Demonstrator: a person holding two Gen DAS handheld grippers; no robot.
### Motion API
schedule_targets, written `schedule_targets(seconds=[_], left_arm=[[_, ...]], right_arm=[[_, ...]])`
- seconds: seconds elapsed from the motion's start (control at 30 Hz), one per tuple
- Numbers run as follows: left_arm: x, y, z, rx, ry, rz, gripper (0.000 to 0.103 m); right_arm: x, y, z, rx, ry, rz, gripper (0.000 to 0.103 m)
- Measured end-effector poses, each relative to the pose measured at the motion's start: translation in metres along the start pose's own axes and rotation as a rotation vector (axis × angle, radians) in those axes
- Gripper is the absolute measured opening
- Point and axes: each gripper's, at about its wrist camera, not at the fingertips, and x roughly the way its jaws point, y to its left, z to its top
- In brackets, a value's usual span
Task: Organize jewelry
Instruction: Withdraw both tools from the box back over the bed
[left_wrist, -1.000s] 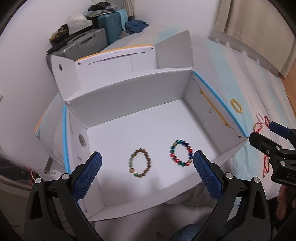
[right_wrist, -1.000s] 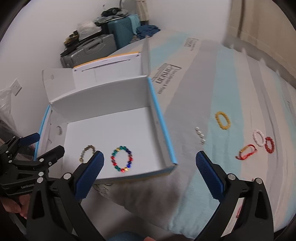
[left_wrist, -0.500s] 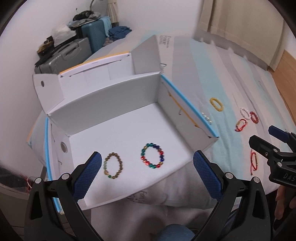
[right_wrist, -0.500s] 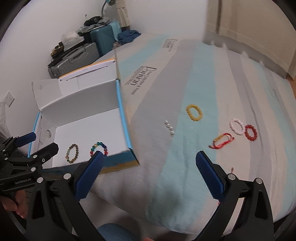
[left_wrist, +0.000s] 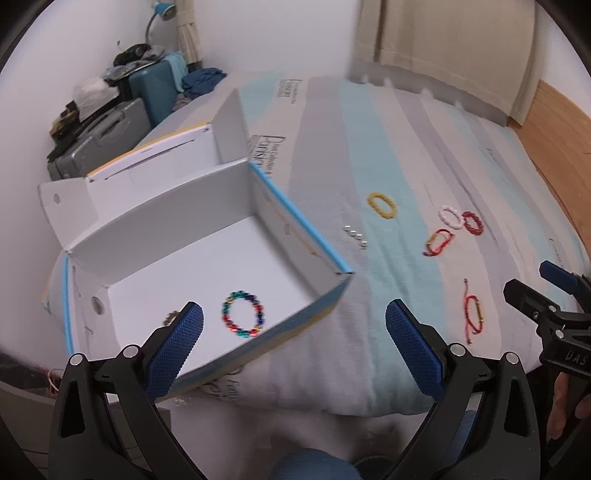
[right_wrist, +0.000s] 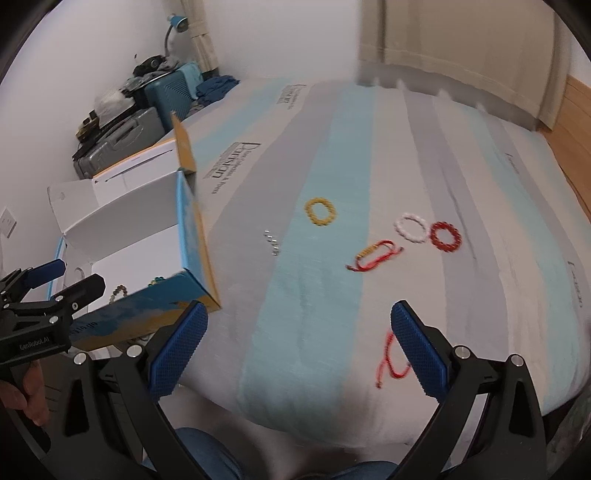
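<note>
Both grippers are being held over the near edge of the bed (right_wrist: 369, 122), nothing being gripped. The left gripper (left_wrist: 294, 328) is being kept with jaws wide apart above the white box (left_wrist: 177, 206), in which a multicoloured bead bracelet (left_wrist: 243, 313) is lying beside a brown one partly hidden. The right gripper (right_wrist: 299, 330) is likewise being kept fully spread above a red cord bracelet (right_wrist: 391, 363). Yellow (right_wrist: 320, 211), white (right_wrist: 410, 228) and red (right_wrist: 446, 236) bead bracelets and another red cord bracelet (right_wrist: 375, 255) are lying loose on the striped cover.
</note>
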Motion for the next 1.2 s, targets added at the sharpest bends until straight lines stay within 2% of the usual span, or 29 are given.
schedule_targets(seconds=[0.3, 0.63, 0.77, 0.97, 1.2], left_arm=[[0.011, -0.056, 0.010, 0.035, -0.003, -0.068, 0.097], [0.070, -0.115, 0.036, 0.064, 0.048, -0.133, 0.097], [0.102, -0.129, 0.048, 0.059, 0.064, -0.129, 0.097], [0.158, -0.140, 0.049, 0.054, 0.069, -0.090, 0.094], [0.216, -0.138, 0.060, 0.027, 0.118, -0.062, 0.093]], right_arm=[[-0.005, -0.058, -0.014, 0.061, 0.000, -0.045, 0.096], [0.024, -0.110, -0.034, 0.096, 0.053, -0.092, 0.096], [0.043, -0.124, -0.040, 0.097, 0.082, -0.119, 0.095], [0.074, -0.133, -0.054, 0.087, 0.109, -0.144, 0.095], [0.119, -0.141, -0.071, 0.091, 0.189, -0.149, 0.095]])
